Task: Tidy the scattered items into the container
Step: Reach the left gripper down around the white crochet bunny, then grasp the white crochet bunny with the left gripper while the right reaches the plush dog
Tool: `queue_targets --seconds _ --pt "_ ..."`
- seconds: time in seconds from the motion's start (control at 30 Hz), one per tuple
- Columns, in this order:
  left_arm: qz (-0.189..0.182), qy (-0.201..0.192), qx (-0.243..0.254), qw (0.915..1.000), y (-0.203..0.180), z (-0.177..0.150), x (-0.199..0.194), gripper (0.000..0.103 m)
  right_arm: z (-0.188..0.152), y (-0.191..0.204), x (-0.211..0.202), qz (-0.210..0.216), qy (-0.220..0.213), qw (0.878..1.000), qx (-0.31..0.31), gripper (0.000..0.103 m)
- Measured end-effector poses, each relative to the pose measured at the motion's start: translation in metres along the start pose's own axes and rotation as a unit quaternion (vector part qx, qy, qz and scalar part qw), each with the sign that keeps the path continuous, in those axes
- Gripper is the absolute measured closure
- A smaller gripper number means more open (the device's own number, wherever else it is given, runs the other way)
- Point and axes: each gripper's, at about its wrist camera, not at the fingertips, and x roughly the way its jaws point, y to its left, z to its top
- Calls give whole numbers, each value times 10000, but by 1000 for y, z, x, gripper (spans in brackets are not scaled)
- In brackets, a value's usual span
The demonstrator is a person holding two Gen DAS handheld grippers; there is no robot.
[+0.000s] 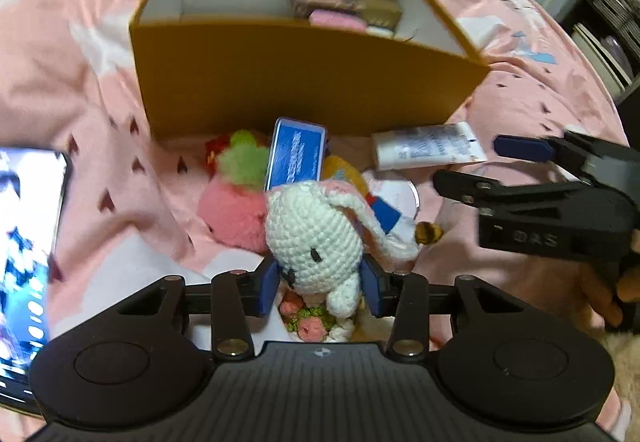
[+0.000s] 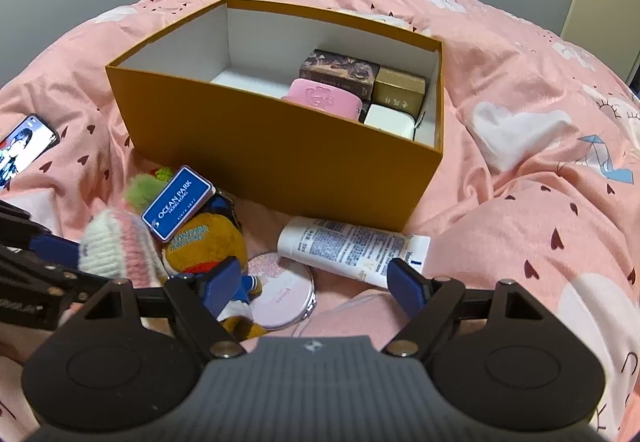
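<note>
The crocheted white bunny (image 1: pixel 314 242) is sitting between the 2 blue pads of the left gripper (image 1: pixel 324 284), which are pinching its lower half from either side; its head and long pink-lined ear are sticking out in front of the fingers. Gripping it low on the body is probably keeping the floppy ear free so it will not snag on the way over the wall. It is hanging just in front of the orange box (image 2: pixel 280 145), above the pile of loose things, so the carry into the box looks about to begin.

Under and behind the bunny, a pink plush strawberry (image 1: pixel 230 209), a blue tin (image 2: pixel 178 203) lettered OCEAN PARK, a yellow plush toy (image 2: pixel 204 246), a round pink compact (image 2: pixel 282 292) and a white tube (image 2: pixel 352 248) are lying huddled near the box's near wall, likely gathered there so each trip stays short. Inside the box, at its right end, 4 small cases are already packed tightly, leaving the left part bare for bulkier soft toys.

The right gripper (image 2: pixel 316 286) is hovering over the compact and the tube with its fingers spread wide, holding nothing.

Everything is resting on a soft pink bedspread (image 2: pixel 520 169) printed with hearts and clouds, wrinkling around the box. A phone (image 2: pixel 22 147) with a lit screen is lying to the left. Grey walls, a door and a shelf of plush toys are framing the room.
</note>
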Motion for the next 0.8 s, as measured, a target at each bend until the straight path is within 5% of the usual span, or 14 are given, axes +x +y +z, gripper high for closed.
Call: queue_targets --seconds 0.3,0.8 --pt "52 -198 45 9998 10 20 -35 54 12 8 -3 114 -142 9997 -143 21" --pt "178 -228 -536 9981 39 38 16 43 17 21 19 331 76 9989 -317 25"
